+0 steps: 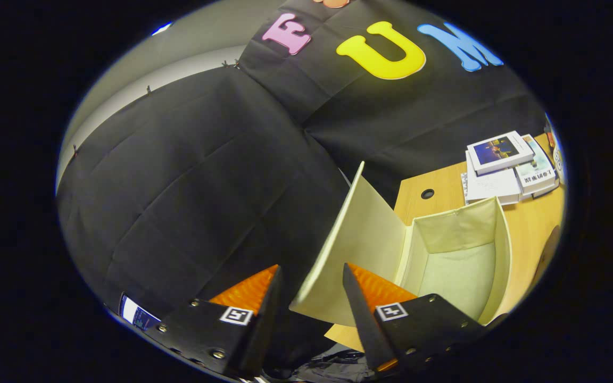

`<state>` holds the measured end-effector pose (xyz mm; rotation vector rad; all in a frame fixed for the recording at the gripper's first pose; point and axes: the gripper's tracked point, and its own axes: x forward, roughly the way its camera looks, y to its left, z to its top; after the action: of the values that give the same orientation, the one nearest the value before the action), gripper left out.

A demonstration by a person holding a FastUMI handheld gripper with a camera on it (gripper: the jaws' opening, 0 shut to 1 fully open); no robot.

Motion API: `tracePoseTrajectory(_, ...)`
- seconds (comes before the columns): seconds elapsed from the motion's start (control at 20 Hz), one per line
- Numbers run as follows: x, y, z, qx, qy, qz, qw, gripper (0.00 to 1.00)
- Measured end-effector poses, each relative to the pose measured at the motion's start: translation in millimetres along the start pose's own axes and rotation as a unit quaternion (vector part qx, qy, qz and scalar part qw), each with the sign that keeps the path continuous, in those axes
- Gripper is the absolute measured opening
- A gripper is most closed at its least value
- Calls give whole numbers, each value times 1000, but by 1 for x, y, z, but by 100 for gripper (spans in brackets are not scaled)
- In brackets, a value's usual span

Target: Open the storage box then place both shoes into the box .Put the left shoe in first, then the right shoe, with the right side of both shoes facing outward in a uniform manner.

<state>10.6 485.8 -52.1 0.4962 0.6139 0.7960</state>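
Storage box (458,260) at bench (532,223) edge: lid (346,250) swung up, inside bare. Claw (312,276) open around lid edge. Both shoes left to place.

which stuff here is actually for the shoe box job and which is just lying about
For the job:
- cream fabric storage box, open and empty
- its cream lid flap, raised between the gripper fingers, which stand apart

Lying about:
- stack of books on the wooden table, beyond the box
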Motion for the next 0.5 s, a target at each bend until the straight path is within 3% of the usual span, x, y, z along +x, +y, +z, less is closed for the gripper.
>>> tracePoseTrajectory(0.1,-8,-10,5,-31,-12,-16,999,98)
tracePoseTrajectory(0.5,-82,-79,44,-141,-68,-105,982,97)
